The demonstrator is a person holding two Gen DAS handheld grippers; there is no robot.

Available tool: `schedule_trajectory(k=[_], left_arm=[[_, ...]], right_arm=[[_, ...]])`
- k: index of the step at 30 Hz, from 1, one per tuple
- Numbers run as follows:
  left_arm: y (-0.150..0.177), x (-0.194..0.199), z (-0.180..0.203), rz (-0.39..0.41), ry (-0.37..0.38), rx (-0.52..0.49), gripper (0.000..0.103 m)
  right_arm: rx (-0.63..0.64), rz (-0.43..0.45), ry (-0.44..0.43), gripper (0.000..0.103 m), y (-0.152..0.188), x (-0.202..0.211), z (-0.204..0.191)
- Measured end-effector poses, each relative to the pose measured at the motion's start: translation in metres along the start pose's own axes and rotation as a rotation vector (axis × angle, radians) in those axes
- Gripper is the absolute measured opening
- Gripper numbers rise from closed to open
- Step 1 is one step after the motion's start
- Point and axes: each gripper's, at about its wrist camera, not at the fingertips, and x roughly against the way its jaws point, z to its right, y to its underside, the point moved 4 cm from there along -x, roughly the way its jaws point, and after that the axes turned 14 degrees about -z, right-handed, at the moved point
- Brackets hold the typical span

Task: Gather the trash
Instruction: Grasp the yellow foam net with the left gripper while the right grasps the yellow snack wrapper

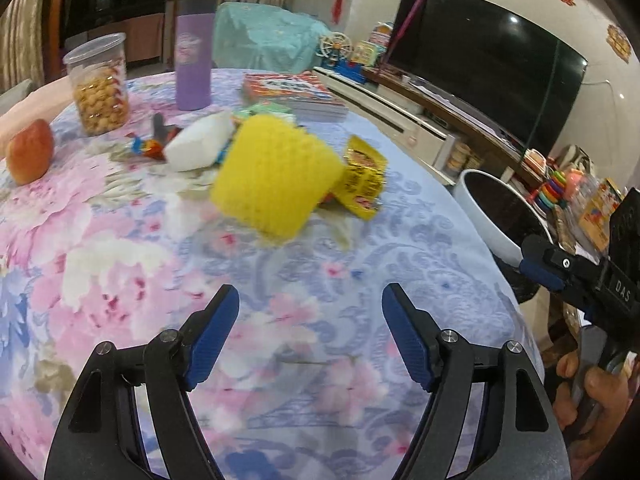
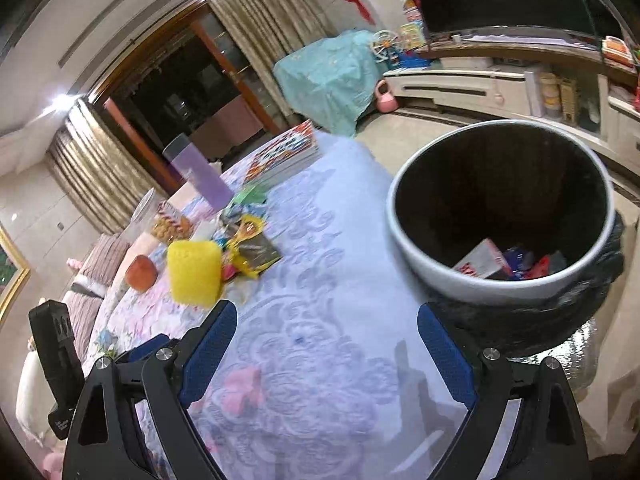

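Note:
A yellow sponge (image 1: 272,178) (image 2: 195,272) lies on the floral tablecloth (image 1: 120,240). Around it lie a yellow wrapper (image 1: 362,178) (image 2: 252,246), a white crumpled packet (image 1: 198,142) and small coloured candy wrappers (image 1: 146,147). My left gripper (image 1: 310,336) is open and empty, above the cloth short of the sponge. My right gripper (image 2: 326,354) is open and empty, over the table edge beside the white trash bin (image 2: 432,268) (image 1: 478,208). The bin has a black liner and holds a white carton (image 2: 482,260) and some wrappers.
A cookie jar (image 1: 100,84), a purple tumbler (image 1: 193,52), an apple (image 1: 30,152) and a stack of books (image 1: 296,96) stand at the table's far side. A TV (image 1: 488,64) on a low cabinet lies beyond the bin.

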Motion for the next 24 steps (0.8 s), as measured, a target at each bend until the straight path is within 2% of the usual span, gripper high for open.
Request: schedule_trajectory(k=[13, 24], left_arm=[[-0.016, -0.006, -0.033, 0.005, -0.02, 0.034, 0.076], [-0.051, -0.012, -0.037, 0.021, -0.007, 0.006, 0.076]], right_arm=[[0.055, -0.051, -0.054, 0.093, -0.003, -0.039, -0.035], [0.08, -0.073, -0.101, 0.093, -0.027, -0.07, -0.052]])
